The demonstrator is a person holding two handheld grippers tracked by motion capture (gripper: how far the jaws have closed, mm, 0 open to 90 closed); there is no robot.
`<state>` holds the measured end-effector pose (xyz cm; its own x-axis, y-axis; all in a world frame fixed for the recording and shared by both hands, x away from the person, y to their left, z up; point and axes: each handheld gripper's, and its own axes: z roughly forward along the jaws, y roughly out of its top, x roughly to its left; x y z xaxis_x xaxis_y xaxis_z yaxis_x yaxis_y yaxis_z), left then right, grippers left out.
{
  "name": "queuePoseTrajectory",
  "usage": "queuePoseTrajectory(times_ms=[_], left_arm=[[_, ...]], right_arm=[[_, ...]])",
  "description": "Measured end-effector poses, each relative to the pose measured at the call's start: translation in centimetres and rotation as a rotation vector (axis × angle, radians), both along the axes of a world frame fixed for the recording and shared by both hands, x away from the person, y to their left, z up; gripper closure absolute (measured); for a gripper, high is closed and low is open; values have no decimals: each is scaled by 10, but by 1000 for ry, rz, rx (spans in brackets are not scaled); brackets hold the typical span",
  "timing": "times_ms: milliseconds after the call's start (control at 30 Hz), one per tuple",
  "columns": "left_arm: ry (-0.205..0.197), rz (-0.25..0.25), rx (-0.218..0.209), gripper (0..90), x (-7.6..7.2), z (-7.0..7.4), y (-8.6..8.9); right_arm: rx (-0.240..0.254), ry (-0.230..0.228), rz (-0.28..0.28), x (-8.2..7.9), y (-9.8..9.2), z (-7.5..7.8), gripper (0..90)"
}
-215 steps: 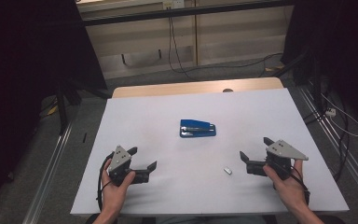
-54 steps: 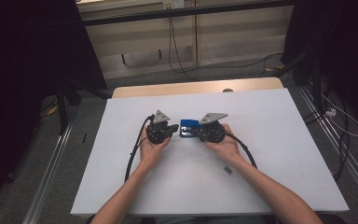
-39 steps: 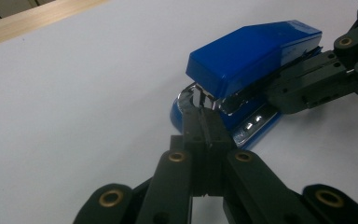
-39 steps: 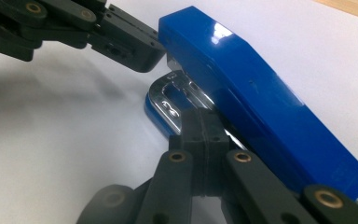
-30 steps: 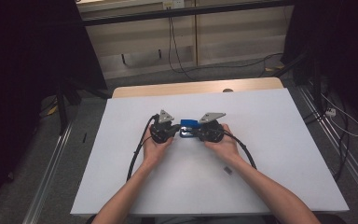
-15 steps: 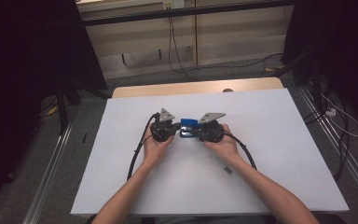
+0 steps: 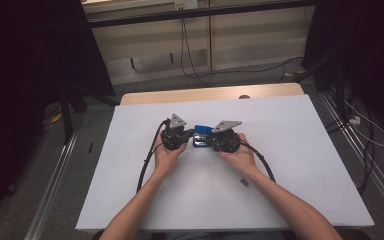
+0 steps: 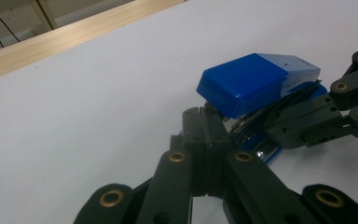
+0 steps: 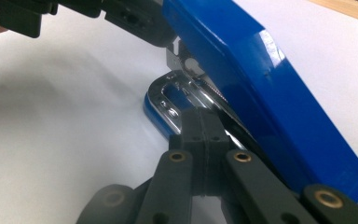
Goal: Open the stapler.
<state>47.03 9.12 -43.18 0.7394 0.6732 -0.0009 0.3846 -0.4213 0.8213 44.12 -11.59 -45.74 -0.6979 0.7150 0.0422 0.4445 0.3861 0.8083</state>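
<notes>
On the white table (image 7: 300,165), mid-way across, sits the blue stapler (image 7: 203,131), its lid tipped up. The left gripper (image 8: 204,122) and right gripper (image 9: 200,122), jaws pressed together, wedge into its mouth from either end. Best pry gently, keeping the base pinned flat. No readable brand or writing.

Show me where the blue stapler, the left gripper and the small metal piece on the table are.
blue stapler (image 8: 242,84), left gripper view, on its blue top cover.
left gripper (image 8: 204,122), left gripper view, at the shut jaw tips.
small metal piece (image 7: 244,183), high view, on its middle, beside the right forearm.
</notes>
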Motion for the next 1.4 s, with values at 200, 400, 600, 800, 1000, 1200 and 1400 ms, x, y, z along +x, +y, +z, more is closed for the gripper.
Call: queuePoseTrajectory(times_ms=[200, 400, 600, 800, 1000, 1200, 1400], left_arm=[[3, 7, -16, 900, 0, 1, 0], [3, 6, -31, 900, 0, 4, -1], [-4, 0, -44, 900, -1, 10, -2], [-19, -8, -58, 900, -1, 17, -6], [-38, -4, -67, 900, -2, 19, -9], [-34, -3, -78, 900, -2, 19, -9], [-36, -4, -80, 900, -1, 18, -9]], right_arm=[[-1, -1, 0, 0, 0, 0, 900], [-3, -2, 0, 0, 0, 0, 900], [-9, -7, 0, -1, 1, 0, 900], [-9, -7, -1, -1, 1, 0, 900], [-17, -15, -3, -2, 2, 0, 900], [-11, -13, -2, -1, 1, 0, 900], [1, -43, 1, -3, 2, 5, 900]])
